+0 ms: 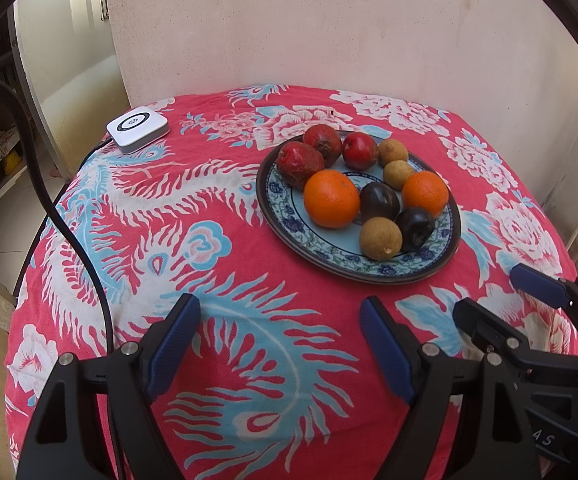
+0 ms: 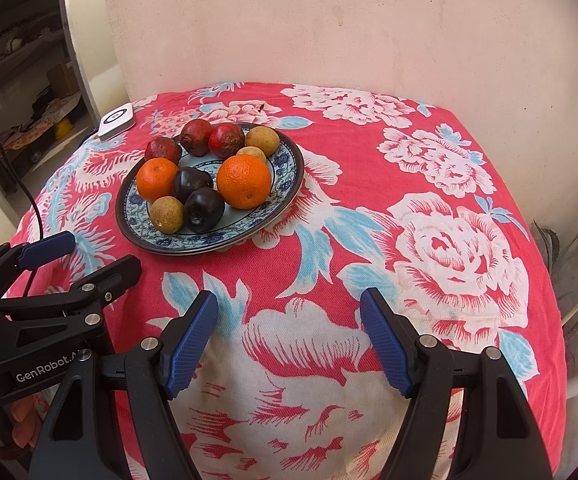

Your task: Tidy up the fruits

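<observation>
While both hang over the red cloth (image 1: 217, 264), the left gripper (image 1: 279, 316) and right gripper (image 2: 289, 312) stand spread, nothing between their blue pads. Beyond them, apart from both, the plate (image 1: 289, 220) holds all the fruit: oranges (image 1: 331, 199), plums (image 1: 379, 201), red and tan fruits.

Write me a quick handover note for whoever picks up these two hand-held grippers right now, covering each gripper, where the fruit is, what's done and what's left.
Left hand-held gripper: open, empty, above the cloth short of the plate.
Right hand-held gripper: open, empty, also short of the plate.
Fruit: all on the patterned plate, mixed together: two oranges, three red fruits, two dark plums, three small brown fruits.
Also on the table: a white box at the far left corner.
Done: nothing visibly sorted yet.
Left: the whole sorting; no second dish or container is in view.
</observation>
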`<state>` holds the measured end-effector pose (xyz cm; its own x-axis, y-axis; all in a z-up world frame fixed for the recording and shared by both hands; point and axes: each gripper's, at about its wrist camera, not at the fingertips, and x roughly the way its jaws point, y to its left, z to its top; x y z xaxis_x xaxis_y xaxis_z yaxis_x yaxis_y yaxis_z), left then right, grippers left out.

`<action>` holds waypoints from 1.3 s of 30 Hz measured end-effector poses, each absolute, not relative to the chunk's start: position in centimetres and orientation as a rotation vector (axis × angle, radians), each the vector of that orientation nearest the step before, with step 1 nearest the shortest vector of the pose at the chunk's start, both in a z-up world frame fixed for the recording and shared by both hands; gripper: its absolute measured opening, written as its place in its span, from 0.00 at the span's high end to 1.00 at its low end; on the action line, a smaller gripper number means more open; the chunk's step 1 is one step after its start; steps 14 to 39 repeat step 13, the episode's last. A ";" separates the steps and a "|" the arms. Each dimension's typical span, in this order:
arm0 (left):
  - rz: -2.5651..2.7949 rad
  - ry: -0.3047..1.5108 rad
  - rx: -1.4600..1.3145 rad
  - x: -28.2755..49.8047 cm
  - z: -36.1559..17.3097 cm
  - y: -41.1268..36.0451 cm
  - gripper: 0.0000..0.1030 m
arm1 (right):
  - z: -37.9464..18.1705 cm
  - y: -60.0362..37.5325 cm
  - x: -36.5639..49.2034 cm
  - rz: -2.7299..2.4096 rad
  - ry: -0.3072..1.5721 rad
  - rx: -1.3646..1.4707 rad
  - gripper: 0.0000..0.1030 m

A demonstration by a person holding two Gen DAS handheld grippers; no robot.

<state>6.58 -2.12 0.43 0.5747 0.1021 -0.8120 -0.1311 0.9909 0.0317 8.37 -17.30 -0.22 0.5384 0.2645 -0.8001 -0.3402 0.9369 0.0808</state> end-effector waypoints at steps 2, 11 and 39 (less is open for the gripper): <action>0.137 0.949 -0.033 6.6 0.4 -2.1 0.17 | -0.2 -17.3 8.4 0.360 0.936 -0.088 0.26; 0.137 0.949 -0.033 6.6 0.4 -2.1 0.17 | -0.2 -17.3 8.4 0.360 0.936 -0.088 0.26; 0.137 0.949 -0.033 6.6 0.4 -2.1 0.17 | -0.2 -17.3 8.4 0.360 0.936 -0.088 0.26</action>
